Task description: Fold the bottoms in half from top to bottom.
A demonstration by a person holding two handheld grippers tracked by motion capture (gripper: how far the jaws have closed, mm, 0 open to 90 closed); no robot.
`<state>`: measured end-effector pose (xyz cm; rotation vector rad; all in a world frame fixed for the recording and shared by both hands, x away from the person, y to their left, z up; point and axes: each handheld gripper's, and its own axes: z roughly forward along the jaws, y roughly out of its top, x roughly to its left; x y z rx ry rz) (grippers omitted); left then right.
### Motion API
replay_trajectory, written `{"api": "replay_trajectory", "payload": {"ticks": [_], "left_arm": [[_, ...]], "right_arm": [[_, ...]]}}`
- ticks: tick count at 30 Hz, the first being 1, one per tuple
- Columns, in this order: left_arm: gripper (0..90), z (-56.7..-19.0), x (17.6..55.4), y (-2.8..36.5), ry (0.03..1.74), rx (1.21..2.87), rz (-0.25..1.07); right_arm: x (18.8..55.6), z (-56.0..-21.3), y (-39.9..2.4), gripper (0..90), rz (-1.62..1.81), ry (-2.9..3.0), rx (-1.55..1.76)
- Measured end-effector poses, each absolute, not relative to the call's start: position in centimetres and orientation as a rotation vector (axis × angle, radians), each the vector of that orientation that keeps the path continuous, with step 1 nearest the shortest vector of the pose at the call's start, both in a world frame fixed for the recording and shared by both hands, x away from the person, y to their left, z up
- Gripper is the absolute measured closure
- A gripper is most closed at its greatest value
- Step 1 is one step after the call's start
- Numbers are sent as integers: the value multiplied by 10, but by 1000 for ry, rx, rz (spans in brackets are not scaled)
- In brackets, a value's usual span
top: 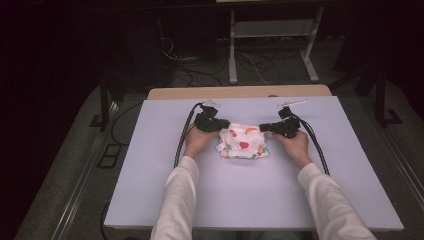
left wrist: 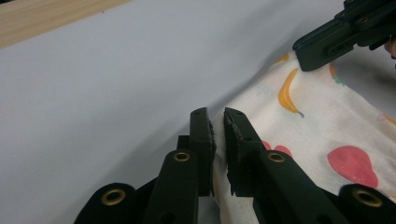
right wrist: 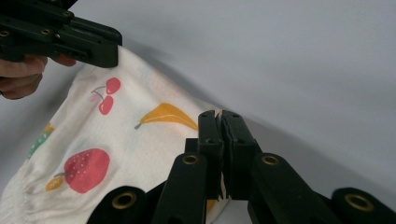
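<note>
The pale lavender-grey rectangular worktop (top: pixel 250 200), with a strip of light wood (top: pixel 240 92) along its far edge, carries a small white cloth garment printed with red, yellow and green fruit (top: pixel 243 142). The garment lies near the worktop's centre, slightly toward the far side, between the person's two hands. Its two far corners are raised off the surface while its near edge rests on the worktop. The left tool (top: pixel 223 126) is clamped on the garment's far left corner; in the left gripper view its black jaws stand nearly together with a fold of white fabric pinched between them. The right tool (top: pixel 262 128) is clamped on the far right corner; in the right gripper view its jaws press tight on a thin edge of the fabric. A small white label (top: pixel 219 147) hangs at the garment's left edge.
</note>
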<state>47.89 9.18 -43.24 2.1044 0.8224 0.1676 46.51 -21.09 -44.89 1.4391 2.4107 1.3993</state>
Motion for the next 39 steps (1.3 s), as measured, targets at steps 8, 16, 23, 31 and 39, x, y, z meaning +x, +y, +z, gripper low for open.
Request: {"api": "replay_trajectory", "payload": {"ticks": [8,16,23,31,39], "left_arm": [[744,-431,478,94,849,2063,109],[489,-429,471,98,867,2026,98],[300,-423,462,104,846,2008,101],[94,-415,455,110,838,1971,119],[0,-411,447,114,830,2000,143]], "right_arm": [[465,-444,-211,826,1421,2412,1439],[459,-438,-214,574,1399,2407,1411],[452,-427,-217,263,1402,2388,1399],[440,-418,-220,20,1372,2365,1364],[430,-412,-226,0,1355,2354,1354]]}}
